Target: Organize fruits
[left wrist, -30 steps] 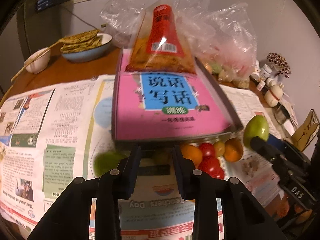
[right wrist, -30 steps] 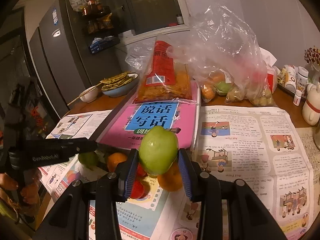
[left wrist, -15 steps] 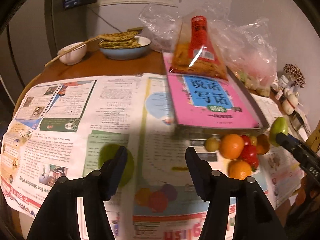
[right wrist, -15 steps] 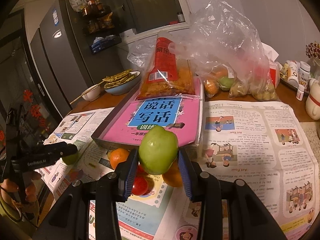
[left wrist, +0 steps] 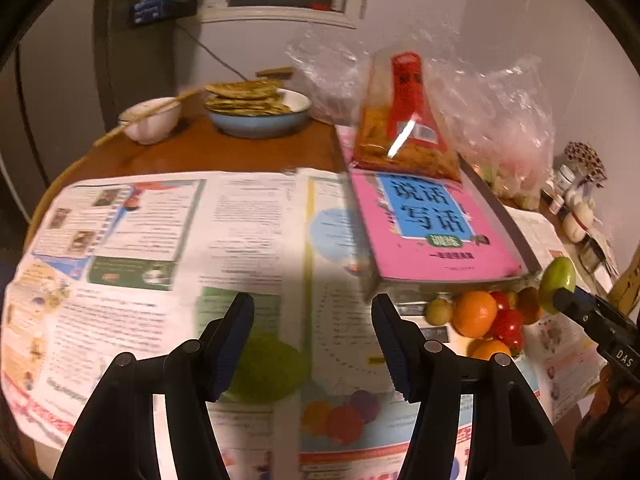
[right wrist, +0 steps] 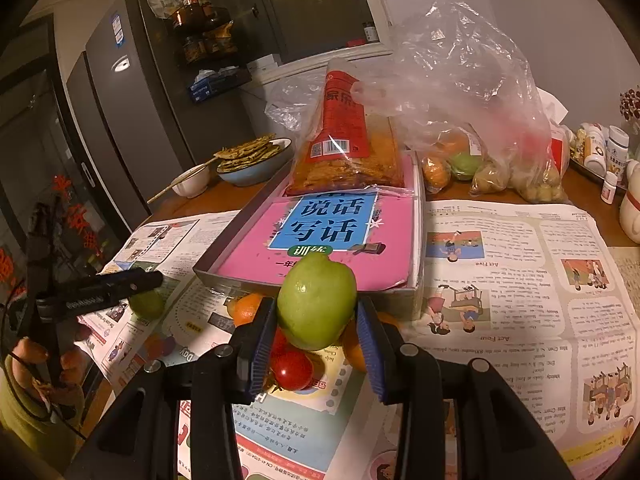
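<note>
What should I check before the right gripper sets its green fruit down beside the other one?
1. Right gripper grip on the held green fruit: ok, pads press both sides.
2. Left gripper released: ok, jaws have just opened, nothing between the pads.
3. Placed green fruit at rest on the newspaper: ok, apart from the pile.
4. Free space beside it: ok, bare newspaper around it.
5. Left gripper clear of the drop spot: not ok, it hangs right over that fruit.
6. Orange and red pile undisturbed: cannot tell.

dim kitchen: grey fridge (right wrist: 120, 120), white wall (left wrist: 500, 20), wooden table (left wrist: 240, 152).
</note>
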`<state>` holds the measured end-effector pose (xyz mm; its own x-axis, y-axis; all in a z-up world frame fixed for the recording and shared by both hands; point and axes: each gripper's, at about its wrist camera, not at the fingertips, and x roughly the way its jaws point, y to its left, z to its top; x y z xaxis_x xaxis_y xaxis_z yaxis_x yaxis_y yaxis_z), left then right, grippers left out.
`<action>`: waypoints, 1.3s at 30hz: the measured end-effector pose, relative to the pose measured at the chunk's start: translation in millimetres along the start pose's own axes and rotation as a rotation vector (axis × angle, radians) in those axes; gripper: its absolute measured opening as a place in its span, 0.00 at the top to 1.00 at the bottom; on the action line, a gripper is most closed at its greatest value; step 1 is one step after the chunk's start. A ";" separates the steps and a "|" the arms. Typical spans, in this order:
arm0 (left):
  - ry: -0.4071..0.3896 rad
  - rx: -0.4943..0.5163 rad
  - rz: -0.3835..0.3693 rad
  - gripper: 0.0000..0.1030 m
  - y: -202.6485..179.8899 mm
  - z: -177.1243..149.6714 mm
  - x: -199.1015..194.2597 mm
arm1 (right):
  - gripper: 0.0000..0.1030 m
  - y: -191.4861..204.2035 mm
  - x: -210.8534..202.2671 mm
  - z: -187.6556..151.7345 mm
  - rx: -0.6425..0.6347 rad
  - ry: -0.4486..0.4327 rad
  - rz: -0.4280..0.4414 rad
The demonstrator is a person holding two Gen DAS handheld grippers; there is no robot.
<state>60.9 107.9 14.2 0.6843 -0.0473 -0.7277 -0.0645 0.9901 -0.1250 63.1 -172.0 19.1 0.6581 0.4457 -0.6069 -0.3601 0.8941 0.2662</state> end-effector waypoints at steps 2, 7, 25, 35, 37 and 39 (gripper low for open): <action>0.006 0.000 0.037 0.39 5.4 -1.4 -1.4 | 0.60 0.4 0.7 -0.2 0.000 0.002 0.003; 0.097 -0.015 0.055 0.39 17.4 -17.3 13.7 | 0.60 3.0 -0.1 0.0 -0.006 0.003 0.011; 0.121 -0.045 0.039 0.55 19.7 -26.7 31.9 | 0.60 0.4 5.9 1.1 -0.001 0.014 -0.004; 0.041 0.058 -0.049 0.55 -33.7 21.9 20.7 | 0.60 -5.8 13.3 25.4 -0.012 0.002 -0.023; 0.037 0.076 -0.070 0.55 -46.4 31.0 23.3 | 0.60 -8.4 15.3 29.9 -0.009 -0.001 -0.032; 0.028 0.094 -0.088 0.55 -60.5 39.1 27.2 | 0.60 -11.9 18.3 33.9 -0.007 -0.003 -0.051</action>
<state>111.9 51.8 28.3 0.6639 -0.1367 -0.7352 0.0641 0.9899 -0.1262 101.9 -173.0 30.2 0.6777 0.3997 -0.6172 -0.3308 0.9154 0.2295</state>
